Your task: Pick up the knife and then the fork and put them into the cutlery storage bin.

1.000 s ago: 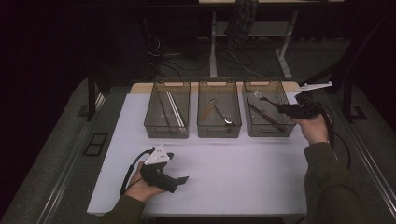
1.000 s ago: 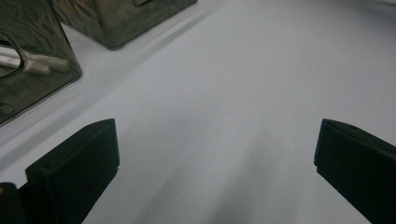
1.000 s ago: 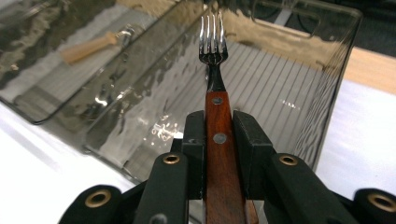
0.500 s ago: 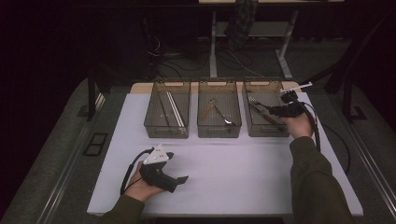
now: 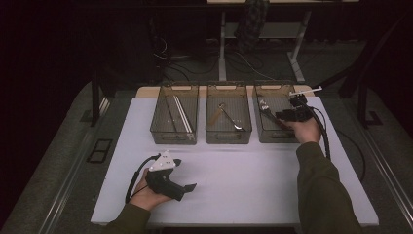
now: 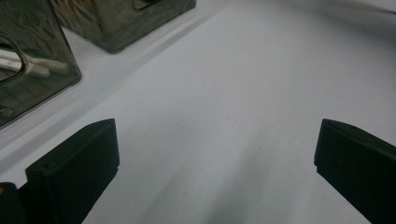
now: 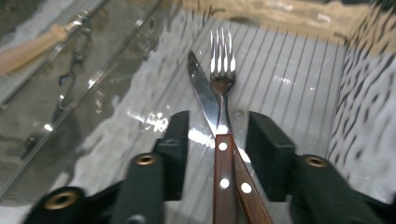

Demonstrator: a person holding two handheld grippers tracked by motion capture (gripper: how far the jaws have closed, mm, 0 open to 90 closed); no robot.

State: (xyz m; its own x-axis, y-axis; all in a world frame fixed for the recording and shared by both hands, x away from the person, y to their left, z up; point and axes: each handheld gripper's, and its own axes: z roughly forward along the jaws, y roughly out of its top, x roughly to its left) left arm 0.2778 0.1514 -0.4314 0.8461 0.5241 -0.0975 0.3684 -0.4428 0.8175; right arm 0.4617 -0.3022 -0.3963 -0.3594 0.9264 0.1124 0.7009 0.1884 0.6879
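the fork (image 7: 221, 63) and knife (image 7: 201, 95), both with riveted wooden handles, lie crossed on the floor of the right bin (image 5: 272, 134), at the far right of the worktop (image 5: 253, 170). the right gripper (image 7: 218, 140) reaches into that bin; its jaws have just been opening and now stand half apart, either side of the handles, pads off them. both pieces look stiff, light and slick on the metal; the wooden handles seem the best hold. the left gripper (image 5: 191, 185) rests near the front edge, jaws wide and empty. the handle ends are cut off below.
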